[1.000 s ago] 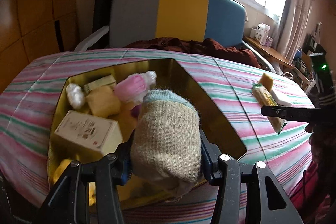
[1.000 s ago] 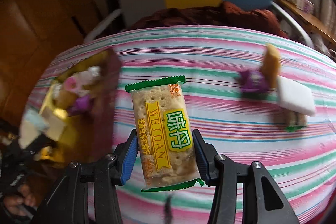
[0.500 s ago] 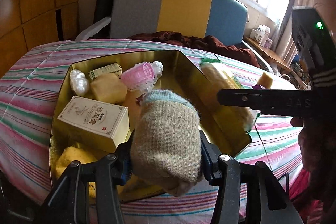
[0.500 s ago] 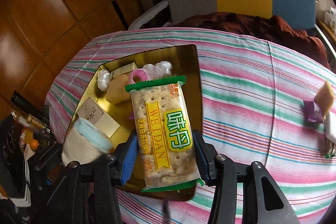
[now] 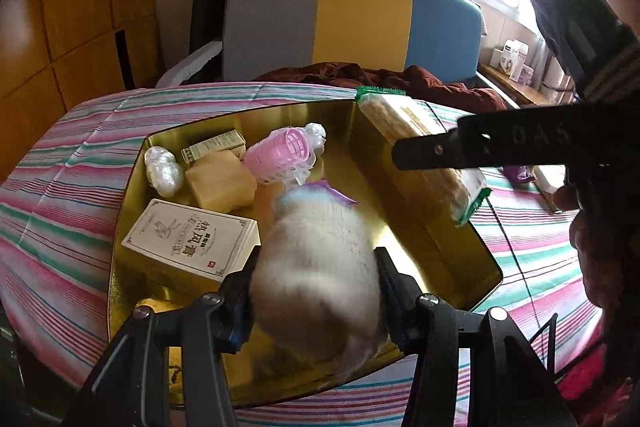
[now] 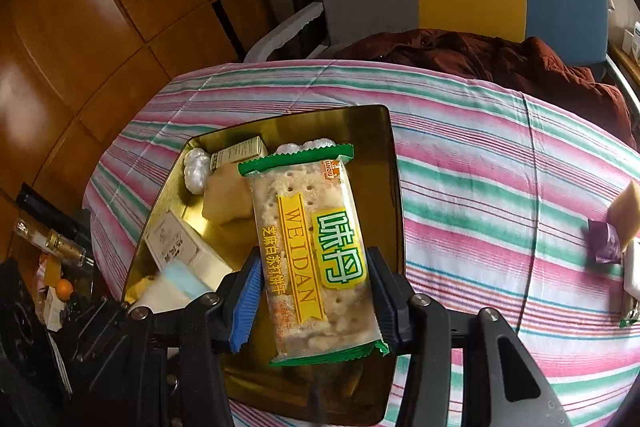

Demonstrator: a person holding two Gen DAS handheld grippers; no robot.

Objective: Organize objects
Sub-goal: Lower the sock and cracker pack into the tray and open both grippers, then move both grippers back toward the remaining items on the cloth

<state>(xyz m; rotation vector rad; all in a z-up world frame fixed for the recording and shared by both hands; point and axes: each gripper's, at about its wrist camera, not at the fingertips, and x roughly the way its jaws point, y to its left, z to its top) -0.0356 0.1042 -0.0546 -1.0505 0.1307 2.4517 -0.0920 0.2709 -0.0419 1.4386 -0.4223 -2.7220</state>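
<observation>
— What do you hold, and where?

— My right gripper (image 6: 314,291) is closed on the cracker pack (image 6: 310,247), on its two long sides near the lower end, above the gold tray (image 6: 386,163). My left gripper (image 5: 316,291) has the sock roll (image 5: 318,267) between its fingers over the tray's near part, but the roll is blurred, so I cannot tell if the jaws press it.

— How will they handle?

— The pack is light, I think, but the film is slippery and the crackers break easily; gentle pressure only. The sock is soft and safe to drop.
</observation>
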